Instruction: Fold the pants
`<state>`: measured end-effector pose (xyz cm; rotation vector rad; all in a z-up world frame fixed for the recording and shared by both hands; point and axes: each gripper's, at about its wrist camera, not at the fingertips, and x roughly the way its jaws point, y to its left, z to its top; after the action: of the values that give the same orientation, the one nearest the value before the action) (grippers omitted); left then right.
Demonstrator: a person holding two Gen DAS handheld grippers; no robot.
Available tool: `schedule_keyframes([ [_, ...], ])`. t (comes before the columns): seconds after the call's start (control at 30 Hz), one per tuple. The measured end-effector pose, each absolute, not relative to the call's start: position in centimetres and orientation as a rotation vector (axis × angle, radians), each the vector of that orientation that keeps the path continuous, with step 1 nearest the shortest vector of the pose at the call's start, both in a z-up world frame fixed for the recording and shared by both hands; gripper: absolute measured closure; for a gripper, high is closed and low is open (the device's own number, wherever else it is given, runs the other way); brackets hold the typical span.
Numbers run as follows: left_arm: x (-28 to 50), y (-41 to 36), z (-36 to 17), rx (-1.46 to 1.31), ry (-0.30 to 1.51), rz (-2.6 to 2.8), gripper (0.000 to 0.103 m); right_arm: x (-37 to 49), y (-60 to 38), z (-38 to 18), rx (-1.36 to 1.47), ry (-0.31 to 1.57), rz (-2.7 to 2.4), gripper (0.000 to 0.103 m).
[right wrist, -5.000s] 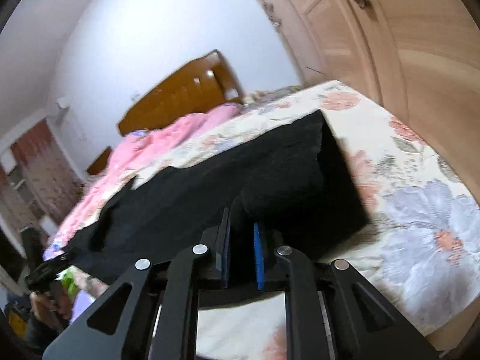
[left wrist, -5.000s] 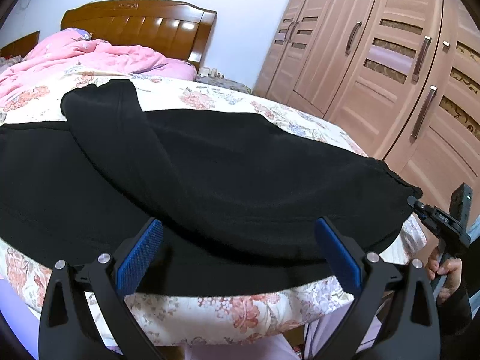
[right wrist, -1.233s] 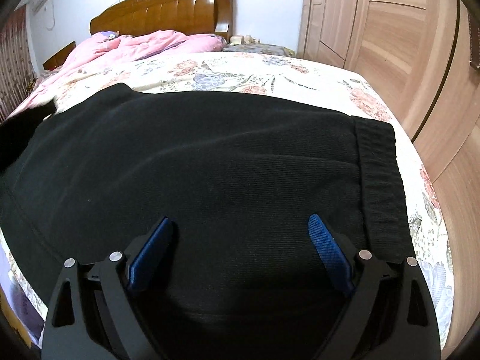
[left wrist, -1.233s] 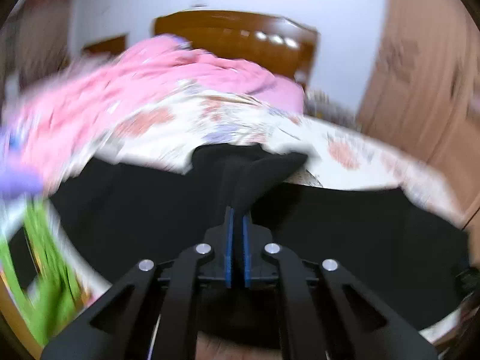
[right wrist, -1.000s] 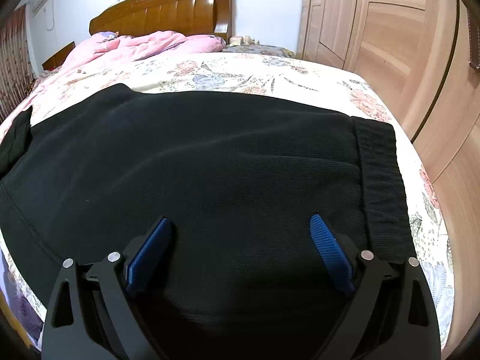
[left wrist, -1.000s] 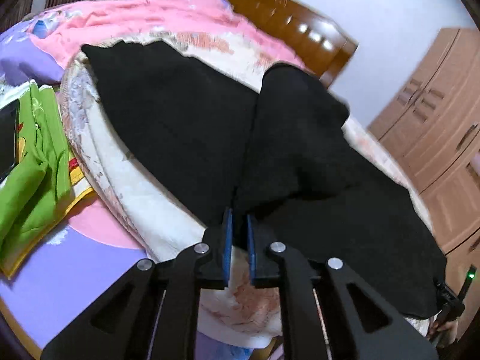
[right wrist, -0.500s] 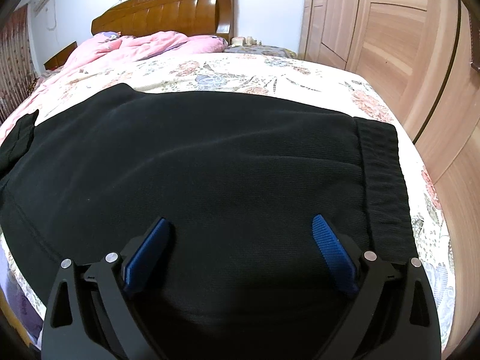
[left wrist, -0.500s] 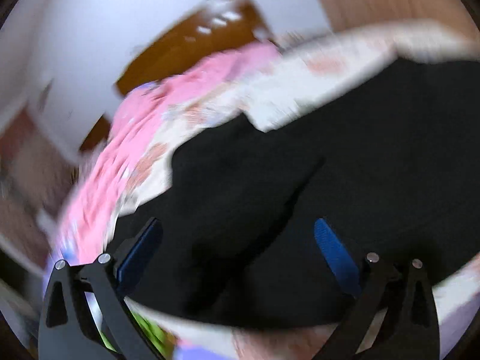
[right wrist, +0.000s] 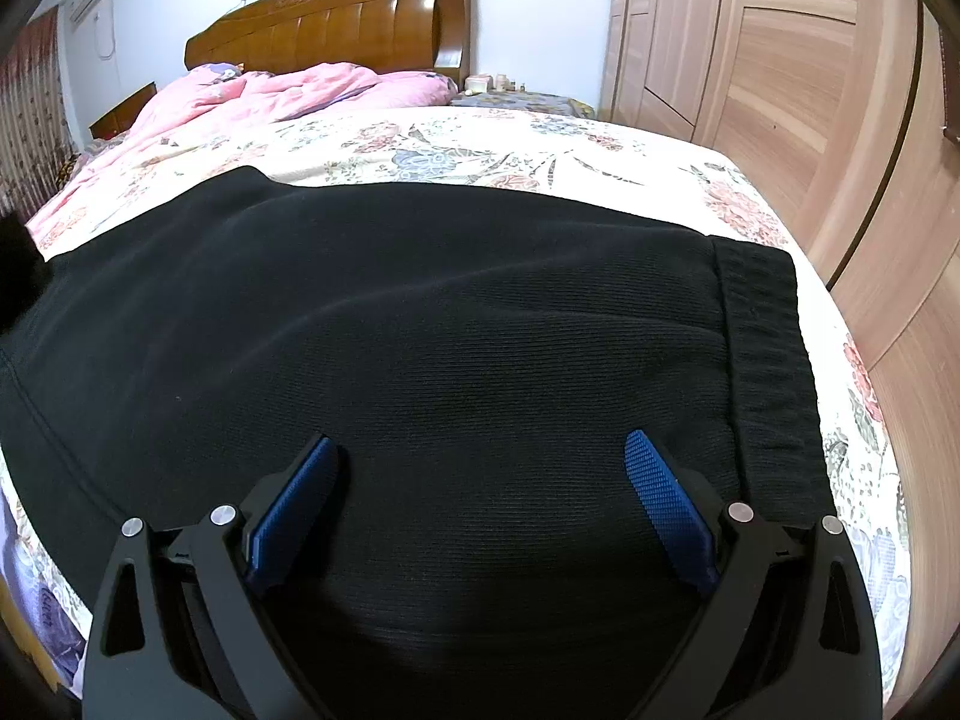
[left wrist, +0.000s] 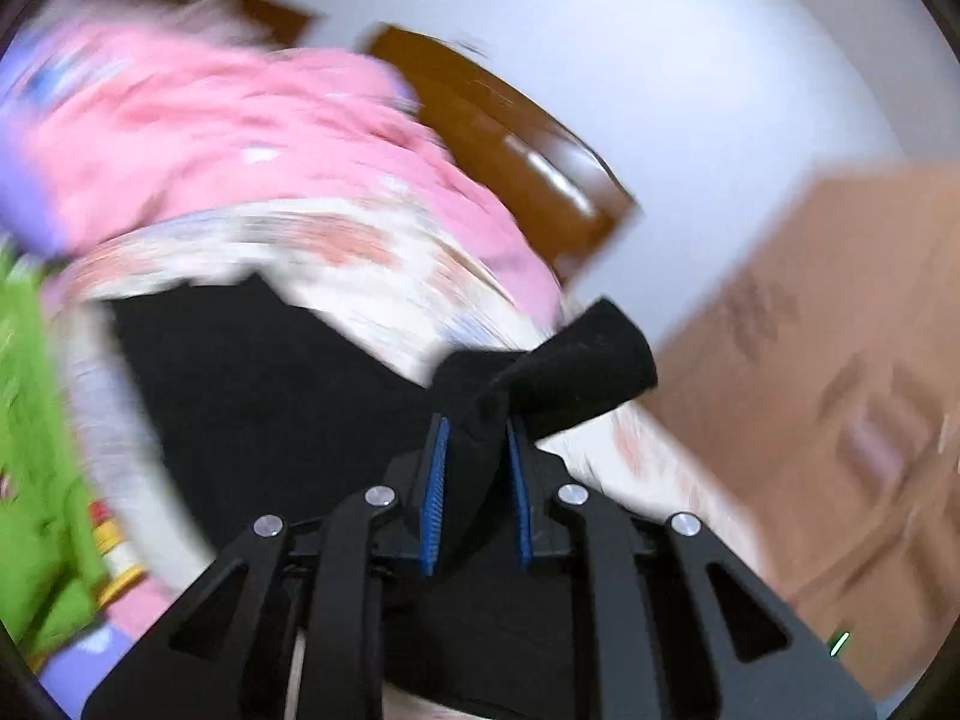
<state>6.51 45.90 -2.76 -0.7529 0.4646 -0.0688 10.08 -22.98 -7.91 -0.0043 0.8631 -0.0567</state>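
The left tongs [left wrist: 474, 450] have just closed on a pant-leg end [left wrist: 570, 360], lifted above the bed [right wrist: 600, 156]; refold begins. Right tongs [right wrist: 480, 468] hover wide open, empty, over the black pants [right wrist: 420, 312].

There is one pair of black pants [right wrist: 420, 330], and it lies on one bed [right wrist: 600, 144] with a flowery sheet. There is one pink blanket [right wrist: 288, 90] at the far end, one brown headboard [right wrist: 336, 18] behind it, and one big wooden wardrobe [right wrist: 780, 60] on the right. There are two grippers: one left gripper [left wrist: 474, 480] with two blue pads [left wrist: 435, 492], and one right gripper [right wrist: 480, 510] with two blue pads [right wrist: 669, 498] too.
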Motion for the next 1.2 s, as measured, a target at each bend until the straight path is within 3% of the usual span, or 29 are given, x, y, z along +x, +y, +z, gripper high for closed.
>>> schedule_keyframes([
  [0.03,5.7,48.6,-3.9,-0.840,0.456,-0.015,0.078,10.1,-23.0,-7.9,-0.004,0.863,-0.057,0.009],
  [0.1,5.3,51.7,-5.7,-0.927,0.497,0.062,0.052,10.1,-23.0,-7.9,-0.003,0.862,-0.057,0.009],
  [0.13,5.4,52.7,-6.4,-0.937,0.532,0.064,0.034,10.1,-23.0,-7.9,-0.003,0.863,-0.058,0.009],
  [0.17,6.1,53.3,-6.6,-0.932,0.551,0.058,0.029,10.1,-23.0,-7.9,-0.003,0.864,-0.058,0.009],
  [0.5,2.7,51.8,-6.0,-0.956,0.481,-0.002,0.026,10.2,-22.9,-7.9,-0.002,0.867,-0.061,0.009],
  [0.7,5.0,47.6,-4.5,-0.868,0.517,-0.040,0.031,10.3,-22.9,-7.8,-0.001,0.867,-0.062,0.009],
  [0.9,5.9,46.9,-6.6,-0.878,0.579,0.074,0.033,10.2,-22.9,-7.8,-0.001,0.864,-0.054,0.009],
  [0.93,5.6,46.9,-6.8,-0.886,0.572,0.072,0.040,10.2,-22.9,-7.8,-0.002,0.863,-0.053,0.009],
  [1.0,5.8,46.9,-7.2,-0.896,0.592,0.033,0.067,10.2,-22.9,-7.9,-0.003,0.862,-0.055,0.009],
  [1.03,6.4,47.2,-7.7,-0.901,0.602,0.013,0.090,10.2,-22.8,-7.9,-0.003,0.861,-0.056,0.009],
  [1.2,6.1,47.0,-7.5,-0.857,0.572,-0.003,0.096,10.2,-22.8,-7.9,-0.003,0.861,-0.056,0.009],
])
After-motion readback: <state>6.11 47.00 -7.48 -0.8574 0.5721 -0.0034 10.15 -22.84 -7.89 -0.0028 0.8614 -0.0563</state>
